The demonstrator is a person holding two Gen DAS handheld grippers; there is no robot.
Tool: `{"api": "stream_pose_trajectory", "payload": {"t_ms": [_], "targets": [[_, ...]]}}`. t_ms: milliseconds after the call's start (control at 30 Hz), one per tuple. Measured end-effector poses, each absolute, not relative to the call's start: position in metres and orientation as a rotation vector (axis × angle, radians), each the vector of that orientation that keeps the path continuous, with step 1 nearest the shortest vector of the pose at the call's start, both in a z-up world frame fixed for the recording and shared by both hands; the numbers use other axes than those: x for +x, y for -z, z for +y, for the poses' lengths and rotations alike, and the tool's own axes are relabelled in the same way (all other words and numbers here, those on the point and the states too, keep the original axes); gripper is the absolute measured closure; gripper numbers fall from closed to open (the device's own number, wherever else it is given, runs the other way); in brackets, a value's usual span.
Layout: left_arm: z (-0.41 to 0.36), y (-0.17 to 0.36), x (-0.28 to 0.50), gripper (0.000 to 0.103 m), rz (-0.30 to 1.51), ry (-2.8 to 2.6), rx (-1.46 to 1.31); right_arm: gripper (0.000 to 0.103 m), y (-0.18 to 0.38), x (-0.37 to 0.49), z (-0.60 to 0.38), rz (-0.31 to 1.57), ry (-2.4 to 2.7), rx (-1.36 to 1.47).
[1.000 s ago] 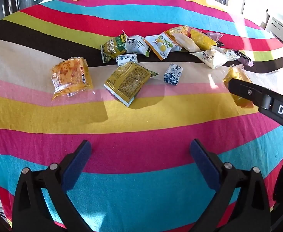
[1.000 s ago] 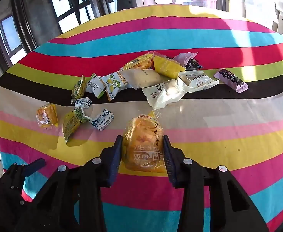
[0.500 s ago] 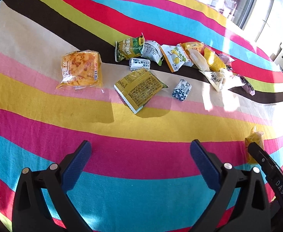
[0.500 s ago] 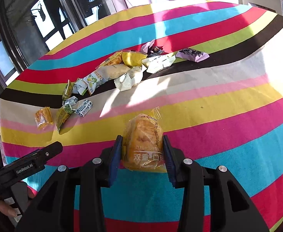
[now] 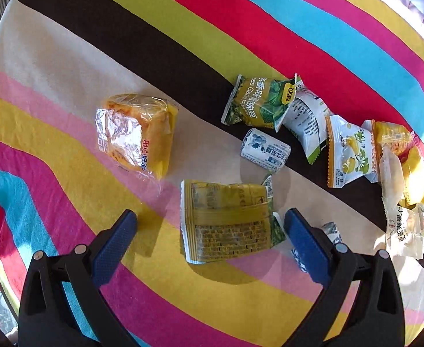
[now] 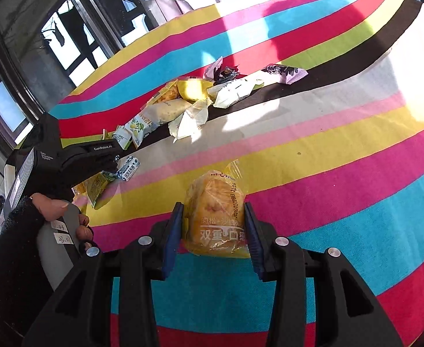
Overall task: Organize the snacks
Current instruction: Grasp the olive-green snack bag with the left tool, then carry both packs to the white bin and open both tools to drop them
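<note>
Seen from the left wrist, the left gripper (image 5: 209, 225) hangs over a striped tablecloth (image 5: 269, 303) with its blue-padded jaws wide apart, an olive-yellow snack packet (image 5: 228, 221) lying flat on the cloth between the fingers but touching neither pad. Ahead and to the gripper's left rests an orange bread bun in clear wrap (image 5: 138, 134); straight ahead sits a small blue-and-white candy (image 5: 265, 150), and beyond it a green packet (image 5: 259, 101) leads a row of wrapped snacks running off to the gripper's right, among them a white sachet (image 5: 306, 124) and a lemon-print packet (image 5: 348, 153). A second blue-and-white piece is half hidden behind the right finger. This view gives no sight of the other hand. From the right wrist, the right gripper (image 6: 213, 230) is clamped on a second wrapped orange bun (image 6: 215, 217), both pads pressed into its sides, held over the cloth's blue and pink stripes. Only this view shows the left tool from outside: the black body, held in a person's hand (image 6: 58, 217) with a dark sleeve (image 6: 12, 257), stands to the gripper's left over the olive packet. Farther ahead lies the snack pile (image 6: 183, 104), with a purple wrapper (image 6: 284, 73) at its right end.
</note>
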State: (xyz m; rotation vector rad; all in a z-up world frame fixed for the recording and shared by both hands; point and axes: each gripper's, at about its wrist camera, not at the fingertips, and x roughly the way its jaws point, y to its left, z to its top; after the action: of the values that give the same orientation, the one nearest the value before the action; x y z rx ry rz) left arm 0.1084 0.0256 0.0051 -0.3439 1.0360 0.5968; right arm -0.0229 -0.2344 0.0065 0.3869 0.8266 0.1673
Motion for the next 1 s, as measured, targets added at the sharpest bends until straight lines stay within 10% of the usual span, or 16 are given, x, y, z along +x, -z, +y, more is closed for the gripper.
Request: {"api": "stream_pose_trajectory", "payload": {"t_ms": [100, 167, 1000], "targets": [[0.018, -0.013, 0.103, 0.057, 1.001, -0.525, -0.290, 0.062, -0.006, -0.023, -0.236, 0.824, -0.171, 0.399], [0.023, -0.015, 0.090, 0.064, 0.987, -0.446, -0.311, 0.061, -0.006, -0.023, -0.237, 0.820, -0.172, 0.406], [0.049, -0.012, -0.022, 0.064, 0.770, 0.145, -0.396, 0.062, -0.007, -0.026, -0.242, 0.805, -0.184, 0.414]]}}
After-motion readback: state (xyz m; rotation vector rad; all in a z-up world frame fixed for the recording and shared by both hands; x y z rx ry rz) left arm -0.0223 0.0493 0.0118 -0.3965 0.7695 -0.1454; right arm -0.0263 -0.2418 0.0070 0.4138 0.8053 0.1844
